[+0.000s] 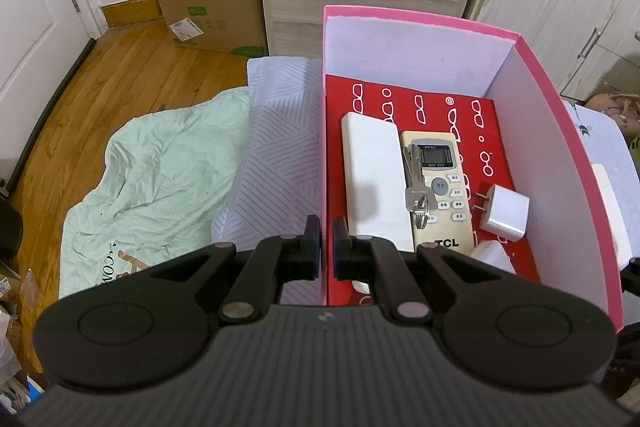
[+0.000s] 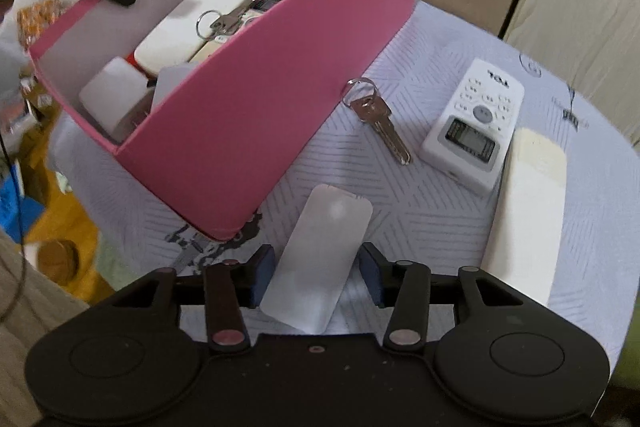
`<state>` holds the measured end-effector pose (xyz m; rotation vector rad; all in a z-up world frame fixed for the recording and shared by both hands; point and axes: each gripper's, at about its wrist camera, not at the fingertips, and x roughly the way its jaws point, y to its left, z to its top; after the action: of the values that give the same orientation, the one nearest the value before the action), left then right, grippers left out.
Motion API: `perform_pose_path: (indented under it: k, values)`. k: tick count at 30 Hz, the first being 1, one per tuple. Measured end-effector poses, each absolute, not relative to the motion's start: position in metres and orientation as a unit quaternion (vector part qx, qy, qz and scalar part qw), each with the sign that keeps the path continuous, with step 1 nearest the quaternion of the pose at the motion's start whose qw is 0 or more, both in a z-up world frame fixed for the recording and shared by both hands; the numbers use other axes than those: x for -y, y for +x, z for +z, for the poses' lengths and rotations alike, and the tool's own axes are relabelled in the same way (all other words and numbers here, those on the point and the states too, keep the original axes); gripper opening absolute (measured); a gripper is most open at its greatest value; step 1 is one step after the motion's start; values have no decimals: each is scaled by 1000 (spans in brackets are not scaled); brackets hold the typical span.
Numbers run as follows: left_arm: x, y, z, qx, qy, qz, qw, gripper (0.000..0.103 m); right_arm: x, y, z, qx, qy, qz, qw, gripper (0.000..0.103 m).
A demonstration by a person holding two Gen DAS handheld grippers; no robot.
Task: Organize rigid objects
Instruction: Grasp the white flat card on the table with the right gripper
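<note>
Right gripper (image 2: 316, 273) hangs with jaws wide around a flat white slab (image 2: 318, 263) on the bed, pads not touching. Pink box (image 2: 260, 99) sits just ahead-left. Close squarely on the long edges. Left gripper (image 1: 326, 247) is pinched on the box wall.

— What do your tools look like?
— Your left tool (image 1: 326, 247) and right tool (image 2: 318, 277): matte black bodies, round side discs, silver pivot pins, blue pads (image 2: 264, 271).
</note>
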<state>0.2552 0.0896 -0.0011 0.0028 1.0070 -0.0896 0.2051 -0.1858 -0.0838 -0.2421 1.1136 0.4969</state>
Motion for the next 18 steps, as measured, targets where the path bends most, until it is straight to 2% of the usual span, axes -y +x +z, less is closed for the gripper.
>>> perform_pose_path:
  k: [3,7,8,9,10,13,18]
  values:
    - [-89,256,-3,-484,0,-44,874,5,183,202,-85,-517,-133,232,813,64]
    - [-89,257,-3,-485,-1,-44,873,5,186,207,-85,-513,-122,227,819,65]
    - [-89,257,-4,-486,-2,-44,873,5,188,208,-85,-510,-119,227,821,64]
    - [-89,256,-4,-486,-2,-44,873,5,187,208,-86,-508,-117,225,823,55]
    - [-89,257,-4,-486,-2,-44,873,5,189,208,-85,-505,-113,223,826,50]
    - [-90,257,-4,-486,-5,-45,873,5,207,212,-75,-521,-50,225,822,47]
    - [-90,257,-4,-487,-8,-44,872,5,225,205,-46,-474,-20,207,856,46]
